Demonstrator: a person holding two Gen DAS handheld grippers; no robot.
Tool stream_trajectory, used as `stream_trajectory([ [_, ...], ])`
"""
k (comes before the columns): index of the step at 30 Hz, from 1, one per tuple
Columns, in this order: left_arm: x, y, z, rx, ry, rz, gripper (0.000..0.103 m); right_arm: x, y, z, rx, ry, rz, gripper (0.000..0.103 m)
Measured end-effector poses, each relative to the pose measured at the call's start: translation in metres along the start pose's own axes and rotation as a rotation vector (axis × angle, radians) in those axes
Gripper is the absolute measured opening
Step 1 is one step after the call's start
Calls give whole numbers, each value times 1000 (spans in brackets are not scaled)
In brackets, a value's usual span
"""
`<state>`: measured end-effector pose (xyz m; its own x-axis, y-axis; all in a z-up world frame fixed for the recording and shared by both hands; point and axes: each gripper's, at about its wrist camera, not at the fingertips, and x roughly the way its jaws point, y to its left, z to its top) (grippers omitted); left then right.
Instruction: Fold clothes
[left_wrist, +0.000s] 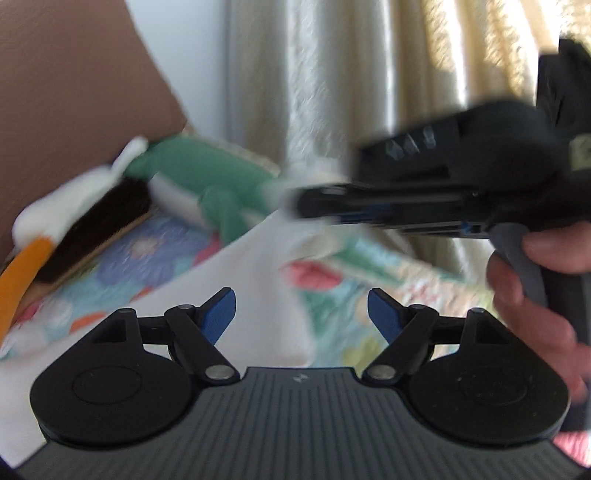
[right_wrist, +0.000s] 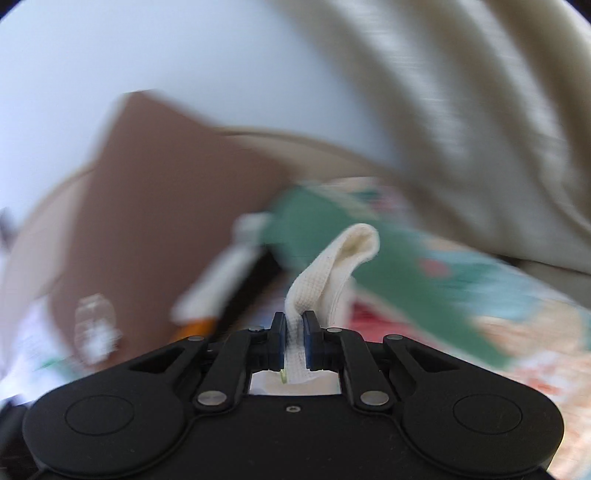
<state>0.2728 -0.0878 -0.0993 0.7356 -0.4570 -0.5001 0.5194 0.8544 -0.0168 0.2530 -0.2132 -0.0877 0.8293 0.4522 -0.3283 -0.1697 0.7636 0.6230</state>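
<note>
A white waffle-knit garment (right_wrist: 332, 266) rises in a loop from my right gripper (right_wrist: 294, 332), which is shut on a fold of it. In the left wrist view the same white cloth (left_wrist: 243, 280) spreads flat over the bed beneath my left gripper (left_wrist: 302, 314). That gripper hovers open above the cloth, with nothing between its blue pads (left_wrist: 221, 314). My right gripper (left_wrist: 295, 201) also shows there, blurred, reaching in from the right with white cloth at its tip. A person's hand (left_wrist: 535, 295) holds its handle.
A floral bedspread (left_wrist: 147, 254) covers the bed. A green plush toy (left_wrist: 192, 162) and a white, brown and orange one (left_wrist: 92, 206) lie against a brown headboard (left_wrist: 74, 92) at the far left. Cream curtains (left_wrist: 332, 74) hang behind.
</note>
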Motion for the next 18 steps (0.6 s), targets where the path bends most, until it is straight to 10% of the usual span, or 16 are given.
stream_trajectory([
  [1,1,0,1,-14,-18,25,74,-1,11,1,-27,6,34,12],
  [4,7,17,0,-126,2,21,5,1,29,0,-103,-7,-5,12],
  [7,12,42,-3,-269,29,-52,4,0,23,-1,-106,-44,-133,11],
  [9,13,45,-1,-265,61,-59,11,-2,16,0,-96,-70,-216,9],
  [12,5,43,-1,-253,99,-30,74,-9,9,3,-137,-141,-430,9],
  [18,-20,40,-14,-163,125,76,81,-19,-38,2,-49,-196,-710,12],
])
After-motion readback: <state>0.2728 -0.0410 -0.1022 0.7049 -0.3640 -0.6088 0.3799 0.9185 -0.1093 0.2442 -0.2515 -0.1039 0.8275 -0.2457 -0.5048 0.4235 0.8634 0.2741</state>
